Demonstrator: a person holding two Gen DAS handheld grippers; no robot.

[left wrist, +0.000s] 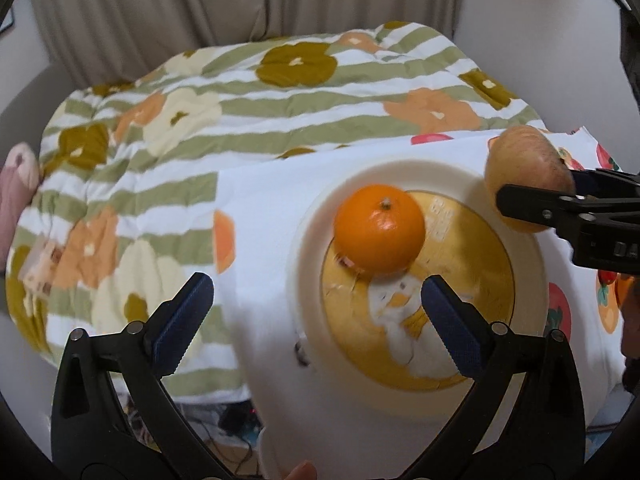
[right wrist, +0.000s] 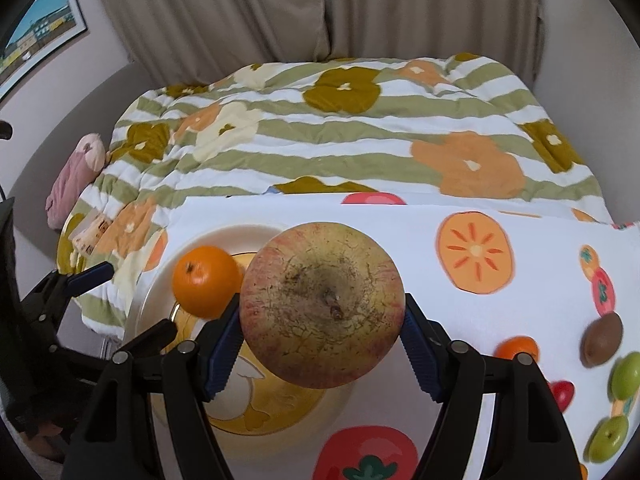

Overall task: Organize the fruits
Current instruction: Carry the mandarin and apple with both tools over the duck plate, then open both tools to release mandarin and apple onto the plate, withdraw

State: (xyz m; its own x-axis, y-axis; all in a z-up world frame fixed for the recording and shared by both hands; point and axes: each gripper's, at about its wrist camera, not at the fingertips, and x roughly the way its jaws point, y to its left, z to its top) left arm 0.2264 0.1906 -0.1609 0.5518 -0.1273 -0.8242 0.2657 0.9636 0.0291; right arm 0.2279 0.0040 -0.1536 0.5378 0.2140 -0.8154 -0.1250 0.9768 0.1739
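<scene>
Apple (right wrist: 322,306) pinched in R jaws; only R view shows kiwi (right wrist: 601,338); L jaws spread.

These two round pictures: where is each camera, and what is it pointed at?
Left wrist view: rides the left tool, open above the plate holding the orange; a fingertip shows.
Right wrist view: rides the right tool, facing the bed, clamping the apple.
Both share plate, orange, apple and quilt.
</scene>
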